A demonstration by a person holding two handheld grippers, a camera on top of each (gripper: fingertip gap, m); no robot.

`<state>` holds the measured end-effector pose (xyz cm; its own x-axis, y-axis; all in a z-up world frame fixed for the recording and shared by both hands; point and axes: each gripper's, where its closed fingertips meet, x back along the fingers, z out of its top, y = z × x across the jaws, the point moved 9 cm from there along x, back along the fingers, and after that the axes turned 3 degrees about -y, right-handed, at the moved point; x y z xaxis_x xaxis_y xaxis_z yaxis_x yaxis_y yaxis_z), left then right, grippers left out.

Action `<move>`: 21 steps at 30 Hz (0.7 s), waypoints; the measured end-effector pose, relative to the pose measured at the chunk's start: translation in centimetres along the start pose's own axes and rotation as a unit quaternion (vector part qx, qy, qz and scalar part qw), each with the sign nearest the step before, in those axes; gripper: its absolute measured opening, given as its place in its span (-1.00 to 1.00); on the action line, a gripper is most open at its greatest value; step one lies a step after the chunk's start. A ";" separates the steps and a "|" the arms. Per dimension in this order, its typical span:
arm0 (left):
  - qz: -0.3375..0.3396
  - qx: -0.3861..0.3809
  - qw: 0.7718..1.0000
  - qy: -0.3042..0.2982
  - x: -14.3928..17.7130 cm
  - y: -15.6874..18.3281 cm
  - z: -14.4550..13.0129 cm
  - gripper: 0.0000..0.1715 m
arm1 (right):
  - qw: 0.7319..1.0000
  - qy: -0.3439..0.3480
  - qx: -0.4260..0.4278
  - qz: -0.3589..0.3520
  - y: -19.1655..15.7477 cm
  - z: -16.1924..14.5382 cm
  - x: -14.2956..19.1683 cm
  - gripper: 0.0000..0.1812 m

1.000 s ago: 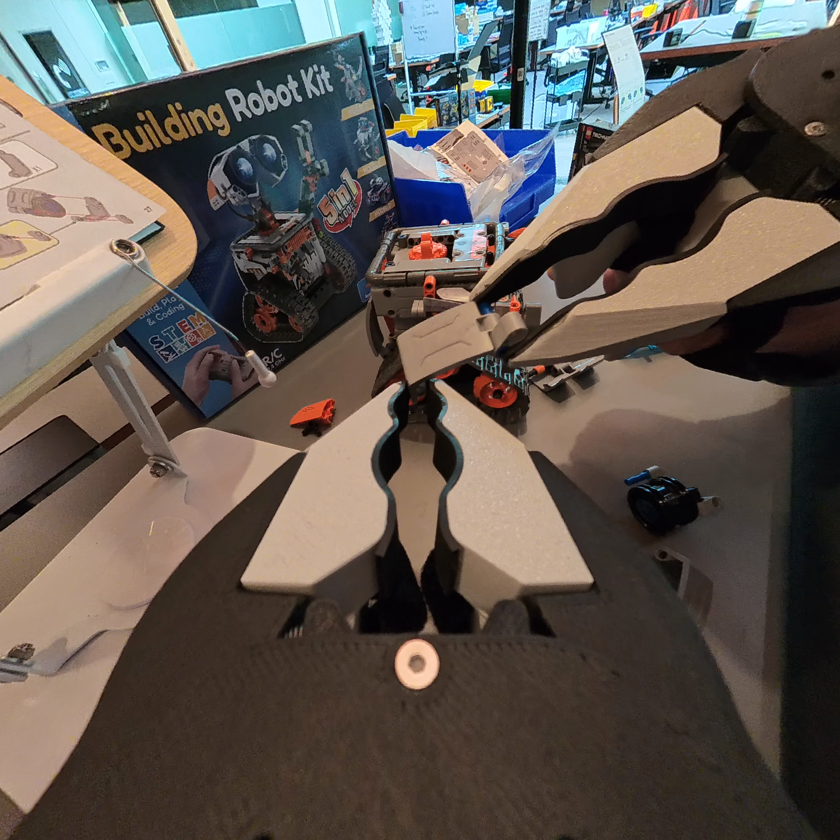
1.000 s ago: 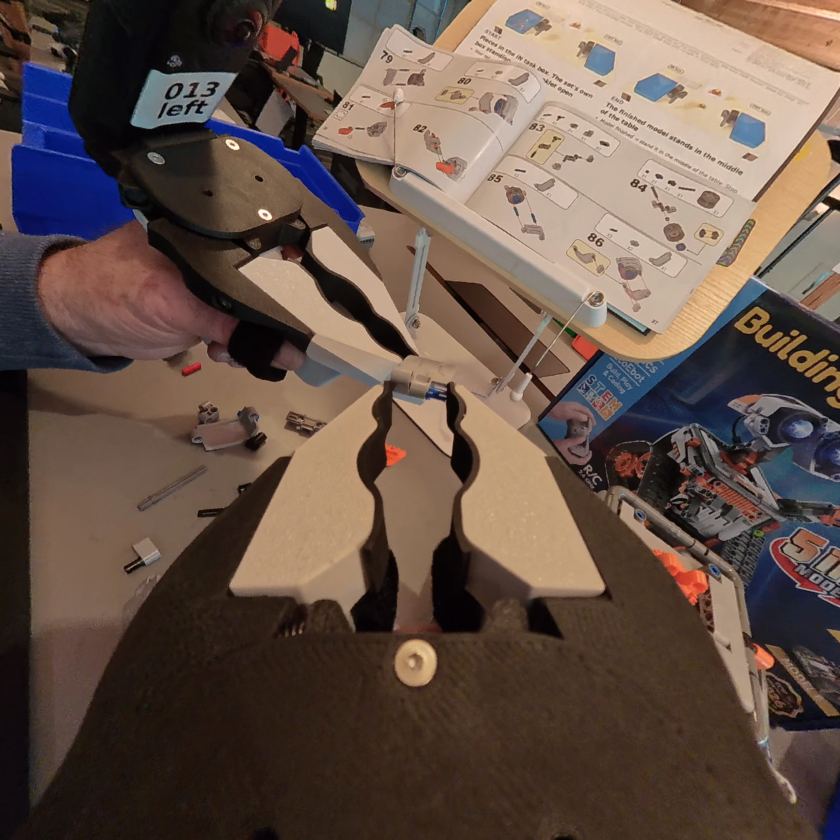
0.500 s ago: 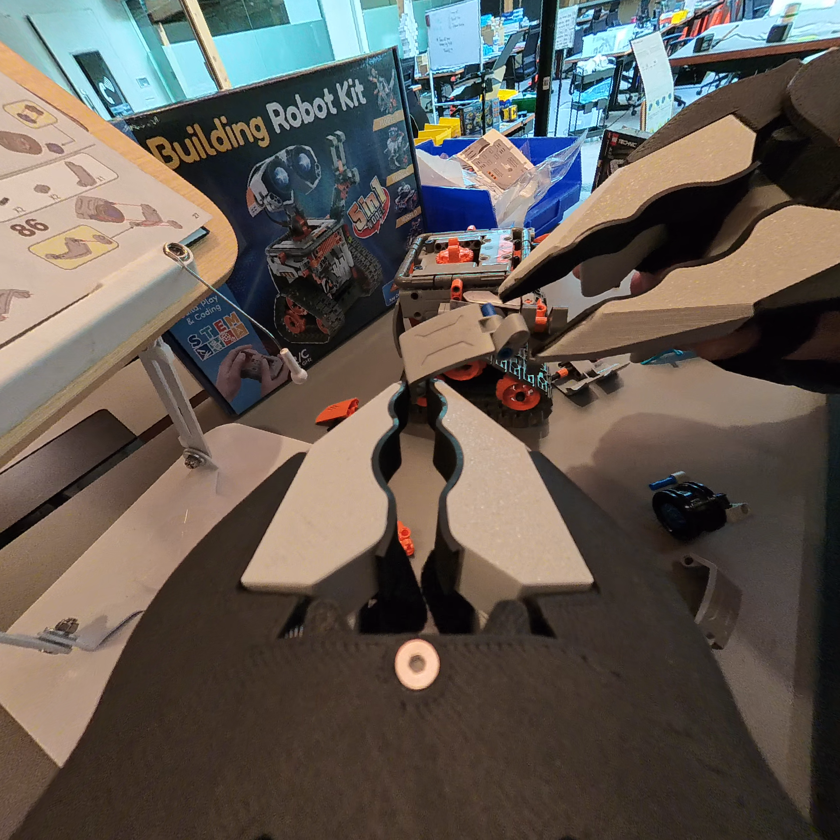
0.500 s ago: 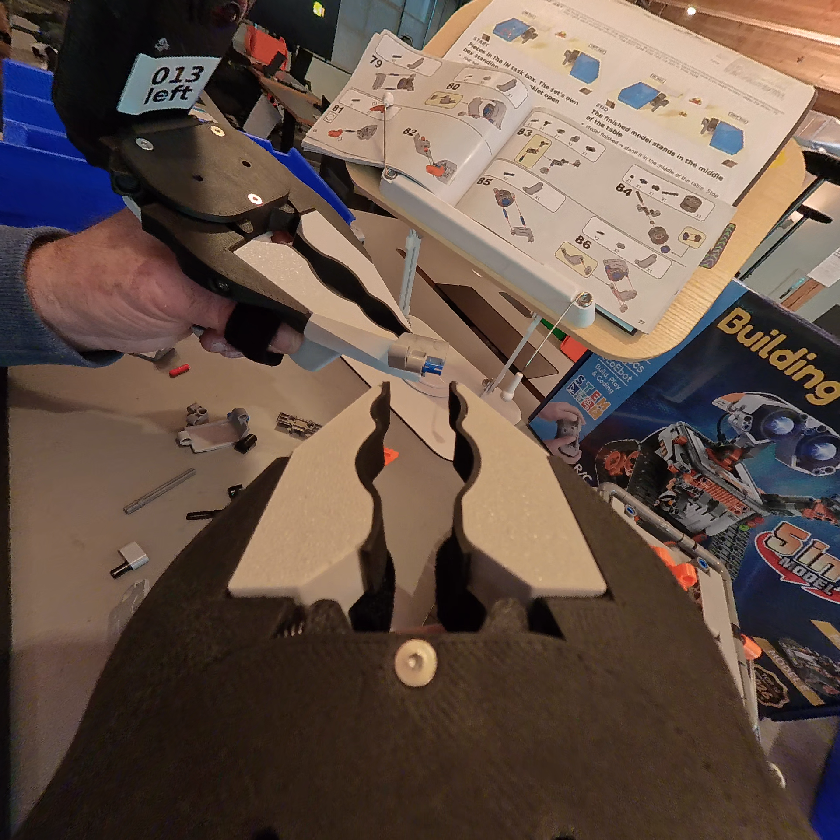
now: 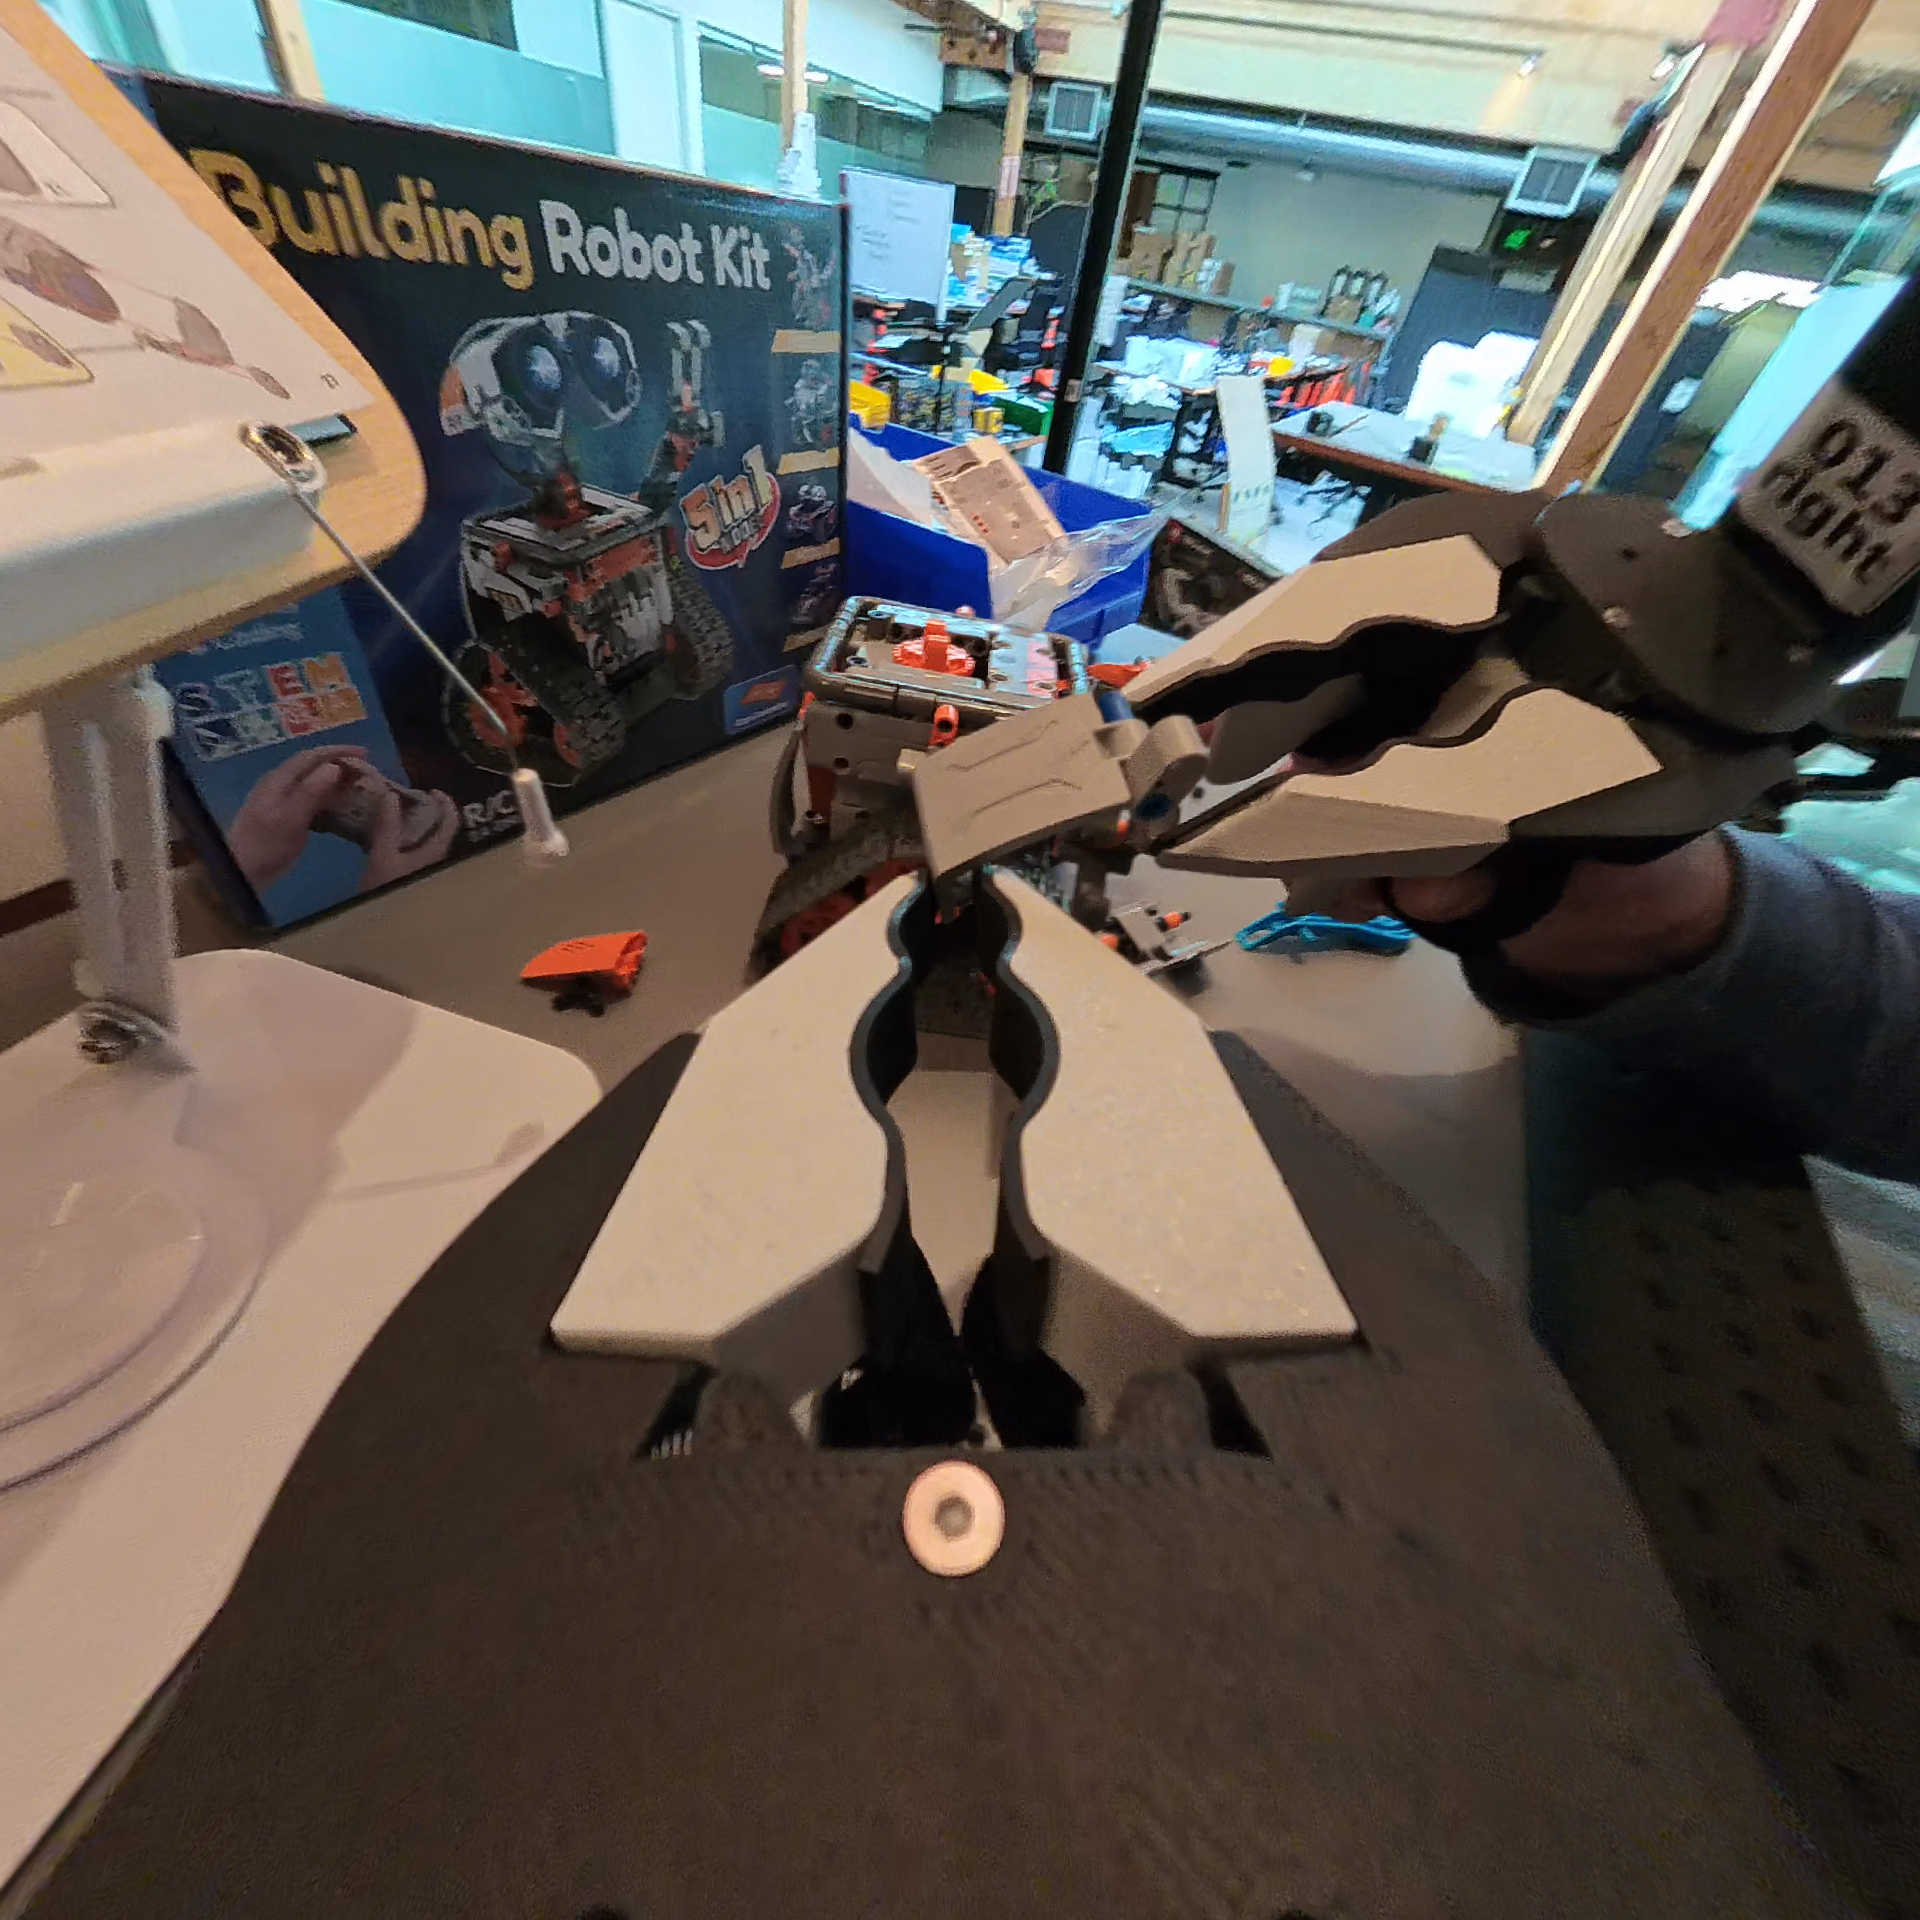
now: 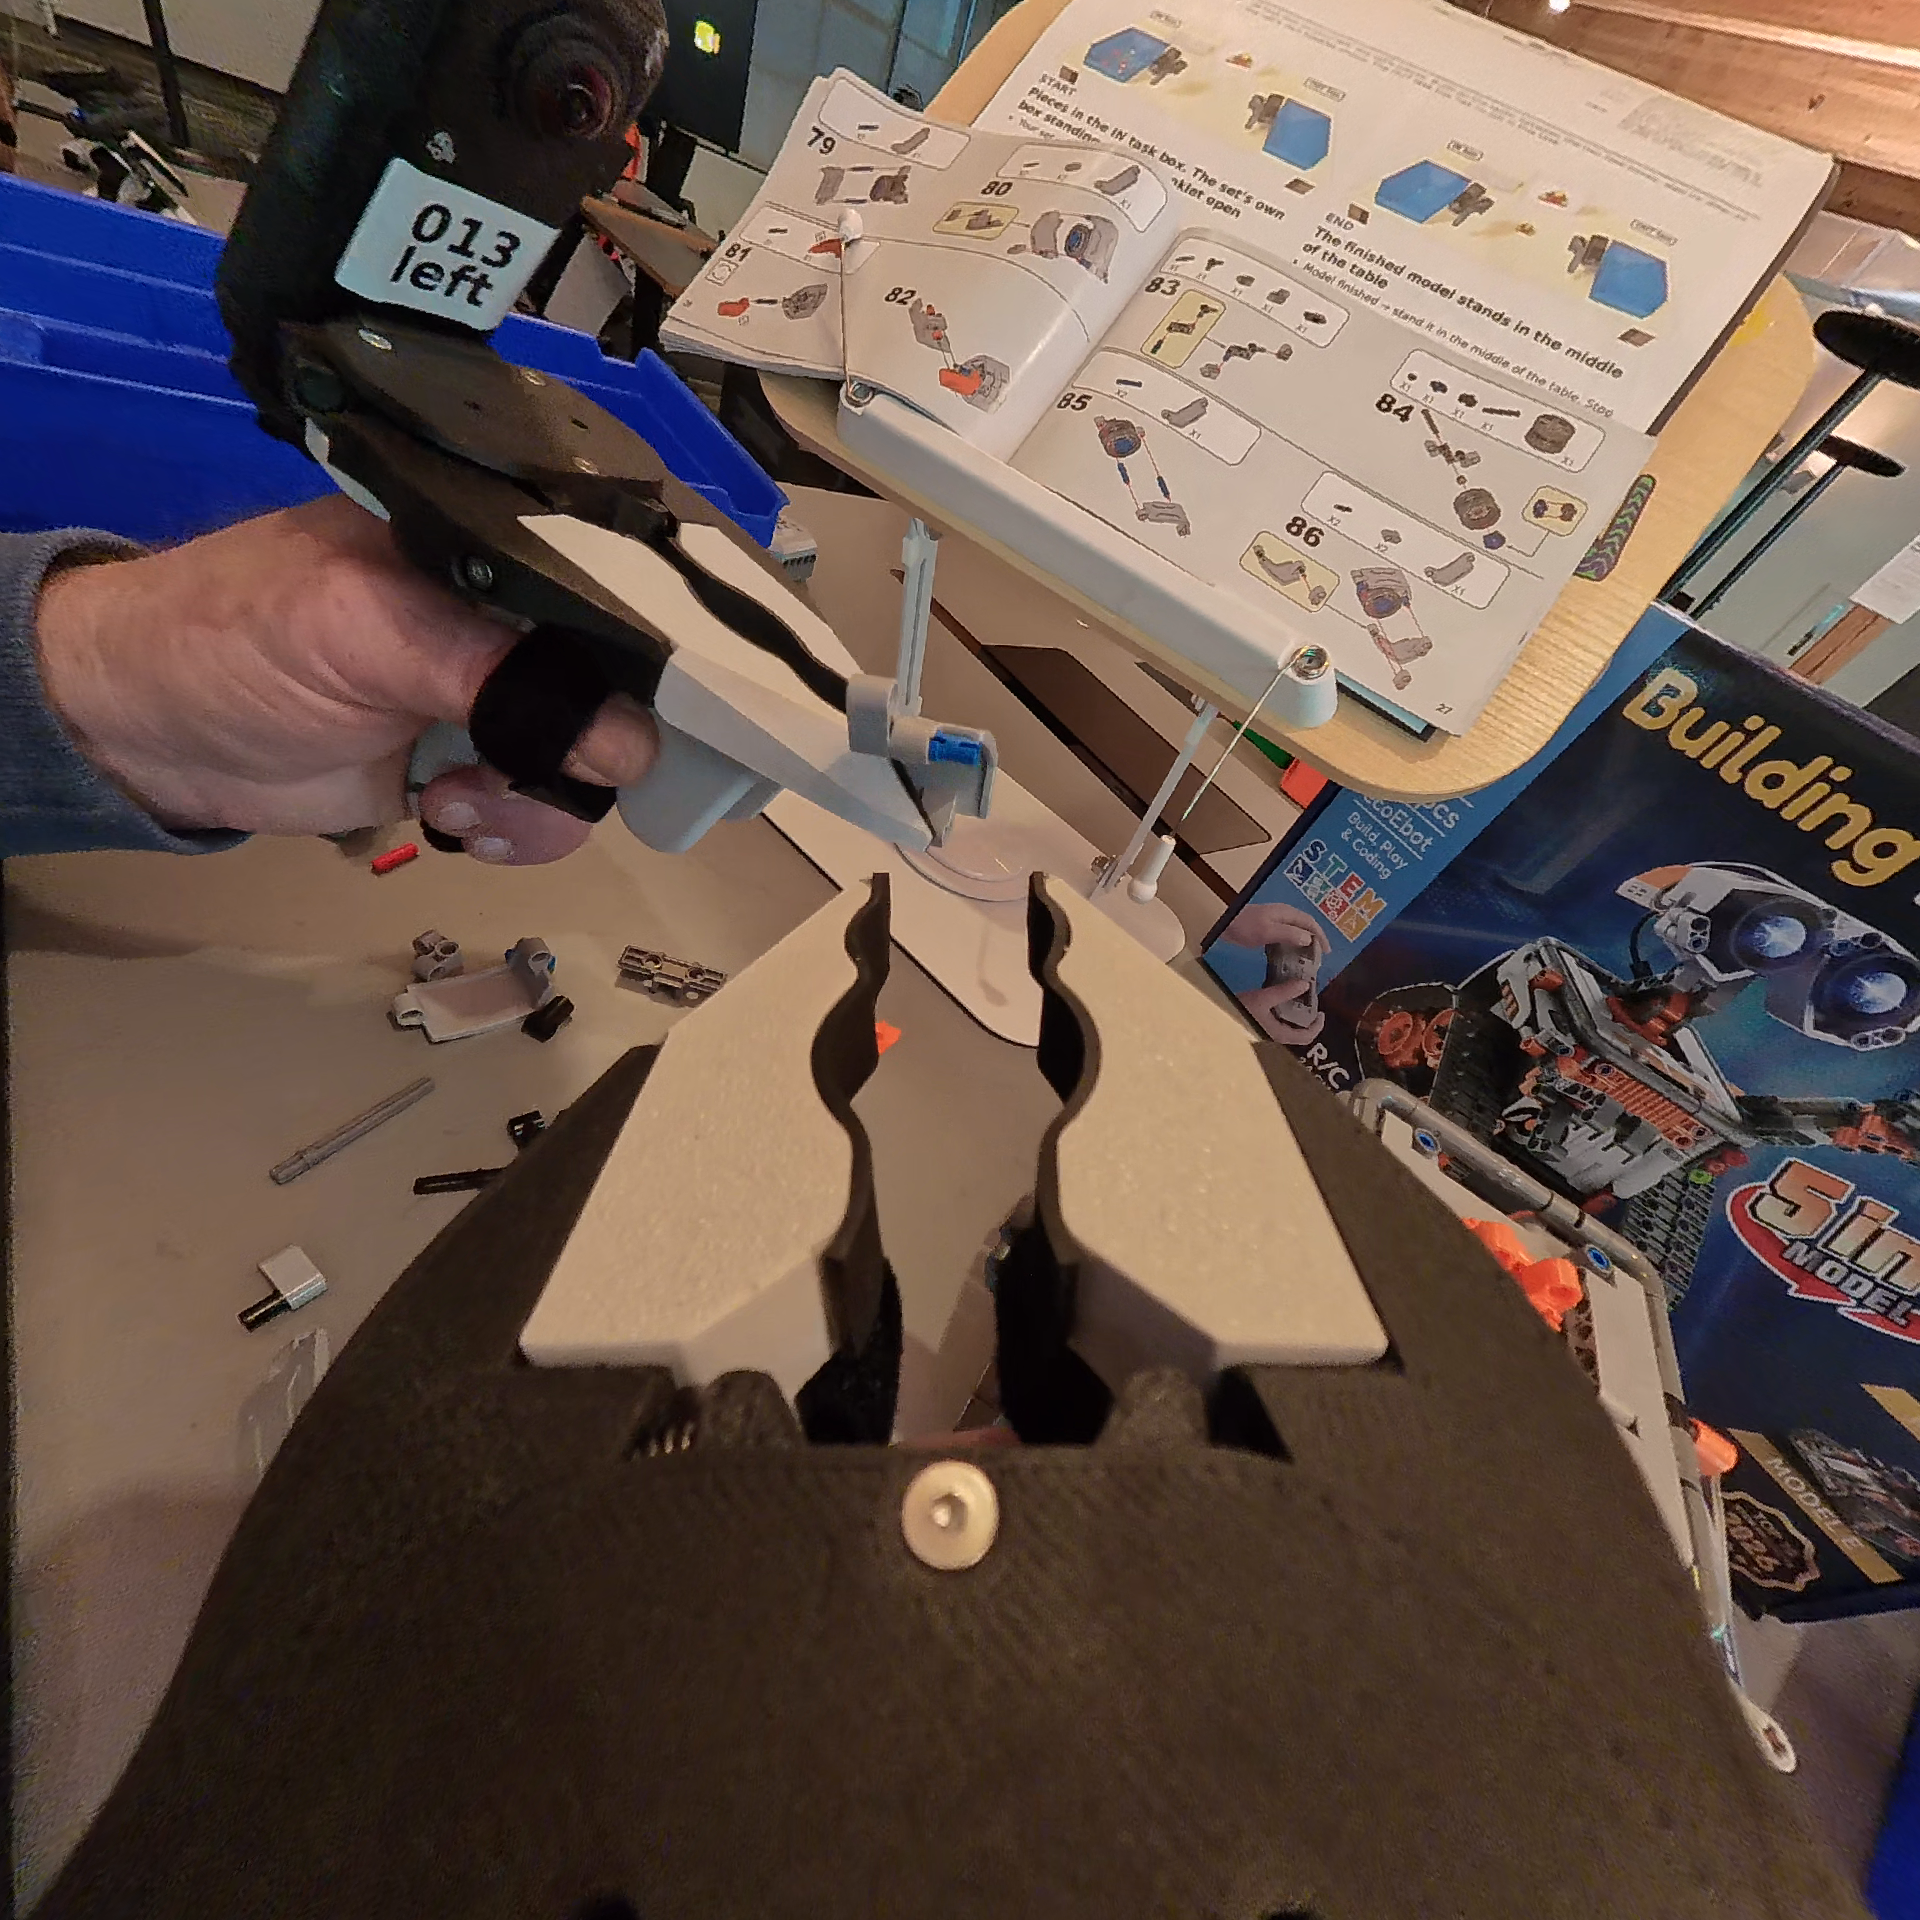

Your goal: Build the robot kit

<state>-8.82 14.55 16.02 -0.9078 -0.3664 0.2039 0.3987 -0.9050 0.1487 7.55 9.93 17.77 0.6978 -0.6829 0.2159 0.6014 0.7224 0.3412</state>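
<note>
Grey panel piece with blue pin (image 5: 1023,790): clamped edge-on in left gripper (image 5: 948,899) jaws, 12 o'clock, raised above tabletop (image 5: 675,831). Right gripper (image 5: 1148,779) jaws apart, empty, just beside its pin end from 3 o'clock. Tracked robot model (image 5: 935,686) stood behind.

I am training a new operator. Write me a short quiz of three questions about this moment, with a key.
1. True or false: the right gripper is shut on the grey panel.
2. Which gripper holds the grey panel? A) left gripper B) right gripper C) neither
3. Fill in: the small loose piece lying in front of the kit box is ____ in colour.
Key: 1 false; 2 A; 3 orange.
</note>
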 end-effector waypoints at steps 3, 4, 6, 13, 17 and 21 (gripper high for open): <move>-0.055 0.066 0.996 0.030 0.1 -0.2 0.1 -0.95 | 1.000 0.001 -0.012 0.003 0.2 -0.1 -0.1 -0.74; -0.083 0.096 0.991 0.041 0.0 -0.2 0.2 -0.95 | 1.000 0.003 -0.021 0.007 0.3 -0.1 -0.1 -0.74; -0.129 0.145 0.979 0.060 0.0 -0.5 0.0 -0.95 | 0.998 0.014 -0.050 0.022 0.6 -0.1 -0.1 -0.76; -0.236 0.243 0.937 0.086 -0.7 -0.4 -0.4 -0.95 | 0.989 0.046 -0.127 0.065 1.3 0.0 0.0 -0.82; -0.266 0.232 0.933 0.069 -1.1 0.3 -0.5 -0.95 | 0.977 0.064 -0.177 0.104 1.5 0.1 -0.1 -0.81; -0.293 0.218 0.929 0.055 -1.4 1.2 -0.4 -0.95 | 0.960 0.070 -0.224 0.154 1.5 0.0 -0.3 -0.93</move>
<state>-7.13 13.93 15.49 -0.9837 0.1204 -0.1334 -0.1763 -0.7913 0.5855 8.22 11.20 18.24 0.8963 -0.4304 0.1072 0.4426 0.8834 -0.1536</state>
